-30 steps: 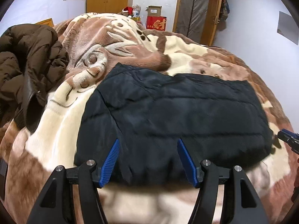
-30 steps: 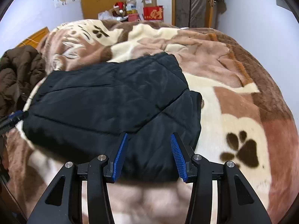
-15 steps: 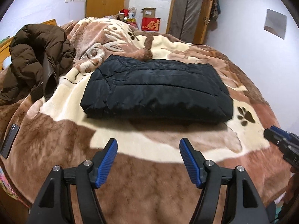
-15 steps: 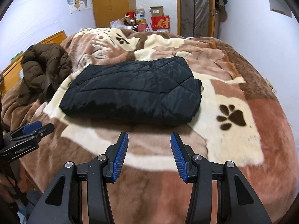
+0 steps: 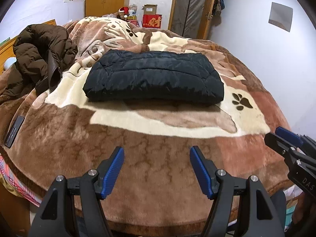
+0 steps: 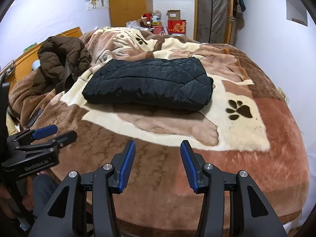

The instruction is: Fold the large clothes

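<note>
A black quilted jacket [image 5: 154, 77] lies folded into a neat rectangle in the middle of the bed; it also shows in the right wrist view [image 6: 150, 83]. My left gripper [image 5: 157, 154] is open and empty, held back over the bed's near edge, well short of the jacket. My right gripper [image 6: 158, 148] is open and empty too, also near the front edge. Each gripper shows in the other's view: the right gripper [image 5: 284, 140] at the right edge, the left gripper [image 6: 53, 134] at the left.
A brown and cream fleece blanket [image 5: 158, 177] with paw prints covers the bed. A crumpled brown puffer coat [image 5: 39, 55] lies at the left. A dark phone [image 5: 14, 131] lies near the left edge. Boxes, a wardrobe and a door stand at the back.
Both grippers have pulled back from the jacket's near edge to the bed's front edge, open and empty. The jacket stays folded on the blanket.
</note>
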### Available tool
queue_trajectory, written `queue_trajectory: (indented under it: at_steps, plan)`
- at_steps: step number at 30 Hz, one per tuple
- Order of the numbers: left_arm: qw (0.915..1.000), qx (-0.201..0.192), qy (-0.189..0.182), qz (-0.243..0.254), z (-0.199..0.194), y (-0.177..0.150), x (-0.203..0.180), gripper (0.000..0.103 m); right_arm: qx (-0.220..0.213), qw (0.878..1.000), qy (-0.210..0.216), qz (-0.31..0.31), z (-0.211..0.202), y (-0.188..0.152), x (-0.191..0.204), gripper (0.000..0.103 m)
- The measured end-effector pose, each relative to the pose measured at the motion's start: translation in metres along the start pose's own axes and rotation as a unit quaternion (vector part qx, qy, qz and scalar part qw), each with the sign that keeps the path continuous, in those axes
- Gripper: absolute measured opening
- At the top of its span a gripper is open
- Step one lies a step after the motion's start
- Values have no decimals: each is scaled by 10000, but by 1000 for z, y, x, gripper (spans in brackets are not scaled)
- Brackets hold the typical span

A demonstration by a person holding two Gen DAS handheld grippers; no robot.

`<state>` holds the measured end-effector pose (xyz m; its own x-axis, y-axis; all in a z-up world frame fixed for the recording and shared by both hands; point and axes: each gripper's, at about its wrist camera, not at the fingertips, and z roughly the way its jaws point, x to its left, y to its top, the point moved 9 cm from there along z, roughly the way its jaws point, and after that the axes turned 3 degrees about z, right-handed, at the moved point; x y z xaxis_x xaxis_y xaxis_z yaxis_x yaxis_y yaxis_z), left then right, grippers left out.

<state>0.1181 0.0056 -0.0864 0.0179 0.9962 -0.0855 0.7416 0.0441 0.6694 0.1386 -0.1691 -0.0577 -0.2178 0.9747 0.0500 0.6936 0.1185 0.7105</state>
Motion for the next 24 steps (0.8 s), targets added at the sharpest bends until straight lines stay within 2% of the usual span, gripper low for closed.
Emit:
queue_trajectory:
  at_steps: [15, 24]
  plan:
    - [9996, 10, 235, 170, -5, -10, -5, 71, 41, 10000, -12, -3, -3, -7, 2, 48]
    - [9997, 48, 219, 138, -5, -12, -5, 71, 92, 9999, -12, -50, 0, -11, 1, 48]
